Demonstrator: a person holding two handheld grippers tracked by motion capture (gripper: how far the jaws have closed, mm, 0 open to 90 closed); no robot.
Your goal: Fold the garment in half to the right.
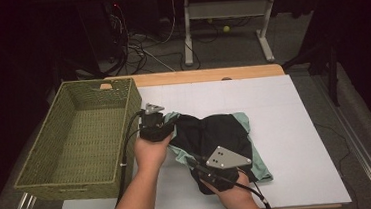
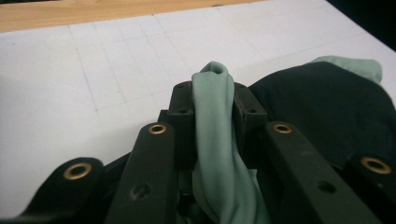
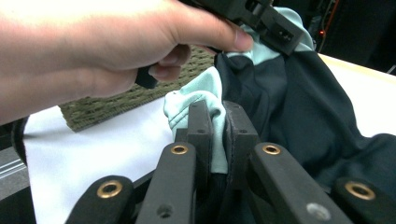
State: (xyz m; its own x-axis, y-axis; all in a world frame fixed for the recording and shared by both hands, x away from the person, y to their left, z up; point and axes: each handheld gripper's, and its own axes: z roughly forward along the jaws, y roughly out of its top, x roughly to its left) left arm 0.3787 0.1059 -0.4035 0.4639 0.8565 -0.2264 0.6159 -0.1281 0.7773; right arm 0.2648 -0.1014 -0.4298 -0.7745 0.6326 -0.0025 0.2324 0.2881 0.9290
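A dark garment with mint green trim (image 1: 216, 137) lies bunched on the white mat (image 1: 284, 111) in the high view. My left gripper (image 1: 162, 121) holds the garment's far left corner; in the left gripper view its jaws are shut on a fold of green fabric (image 2: 215, 116). My right gripper (image 1: 198, 164) holds the near left part of the garment. In the right gripper view its jaws pinch a green edge (image 3: 215, 126) with dark cloth (image 3: 303, 107) beside it, and the other hand (image 3: 93, 51) with its gripper is just above.
A green woven basket (image 1: 83, 137), with nothing in it, stands at the left, close to my left hand. The mat's right half is bare. A wooden table edge (image 1: 196, 76) runs behind the mat. Cables and a desk frame (image 1: 226, 11) lie on the floor beyond.
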